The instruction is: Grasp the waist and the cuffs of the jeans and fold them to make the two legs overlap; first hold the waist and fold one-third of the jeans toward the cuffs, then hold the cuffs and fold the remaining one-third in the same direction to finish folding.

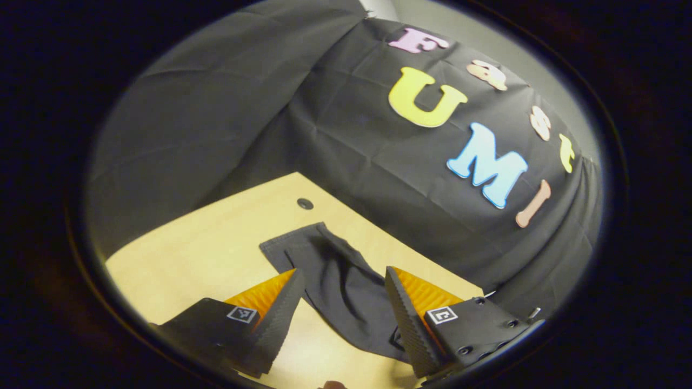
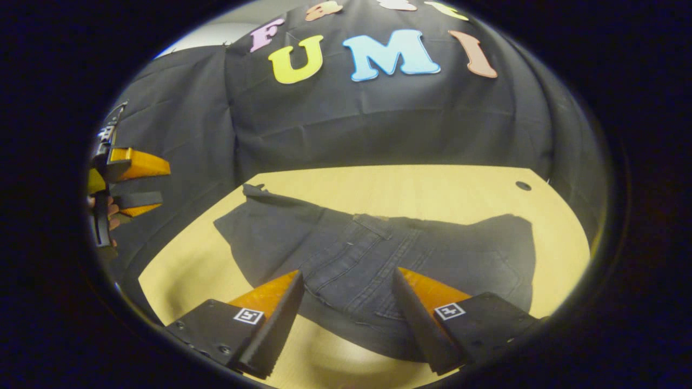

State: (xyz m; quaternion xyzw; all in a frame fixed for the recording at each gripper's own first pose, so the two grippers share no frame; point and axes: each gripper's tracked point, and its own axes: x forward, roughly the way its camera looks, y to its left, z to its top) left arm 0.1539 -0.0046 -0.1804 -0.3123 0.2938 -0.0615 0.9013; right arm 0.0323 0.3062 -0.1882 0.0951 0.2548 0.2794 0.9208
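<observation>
The right tool (image 2: 346,289) is hovering with its fingers spread over the one pair of dark jeans (image 2: 378,259), gripping nothing. The jeans are lying flat across the pale worktop (image 2: 411,189); their near edge is partly hiding behind the fingers. The left tool (image 1: 341,283) is likewise gaping wide and empty above a jeans end (image 1: 335,275), whose lower part is cut off. In the right gripper view it is showing far left, raised beside the worktop.
</observation>
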